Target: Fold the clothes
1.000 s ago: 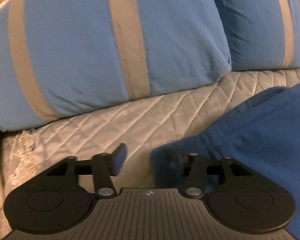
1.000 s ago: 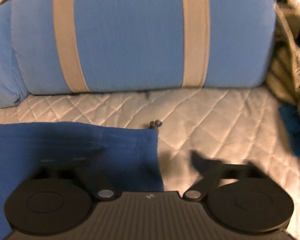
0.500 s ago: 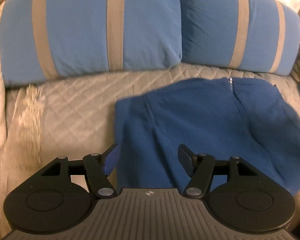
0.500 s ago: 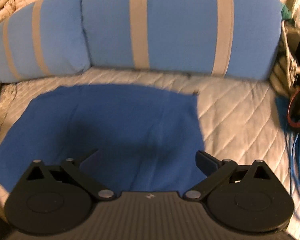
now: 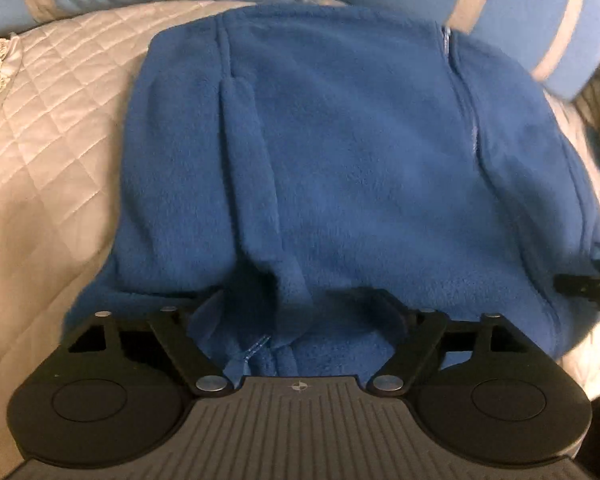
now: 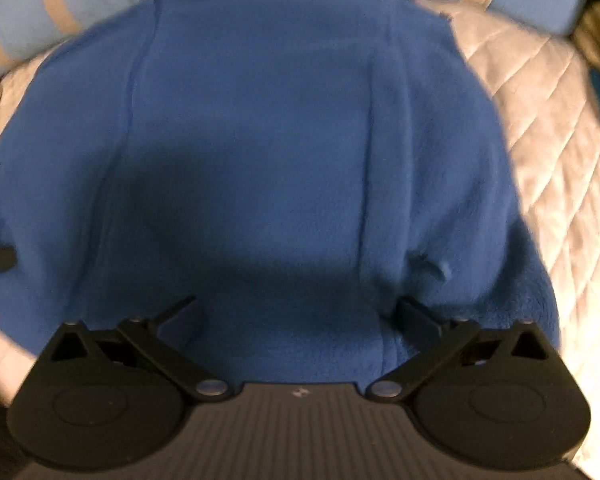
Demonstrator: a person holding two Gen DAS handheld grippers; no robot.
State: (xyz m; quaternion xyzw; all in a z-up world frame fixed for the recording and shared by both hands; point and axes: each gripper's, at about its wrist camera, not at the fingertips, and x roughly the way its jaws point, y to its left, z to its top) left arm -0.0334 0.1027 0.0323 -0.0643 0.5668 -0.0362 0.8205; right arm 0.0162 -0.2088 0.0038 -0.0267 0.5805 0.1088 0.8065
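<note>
Now both tools hang spread over the fleece (image 5: pixel 340 152); pillows receded.

My left gripper (image 5: pixel 300 304) pointed steeply down, its jaws just opened wider and spread apart. My right gripper (image 6: pixel 298 312) tilted down too, jaws wide apart.

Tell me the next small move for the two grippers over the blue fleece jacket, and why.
Probably lower both and close on the near edge. The left gripper and right gripper are open, the left's jaws having just widened, each straddling the near part of the blue fleece jacket, which lies spread on the quilted bedspread, ungripped.
</note>
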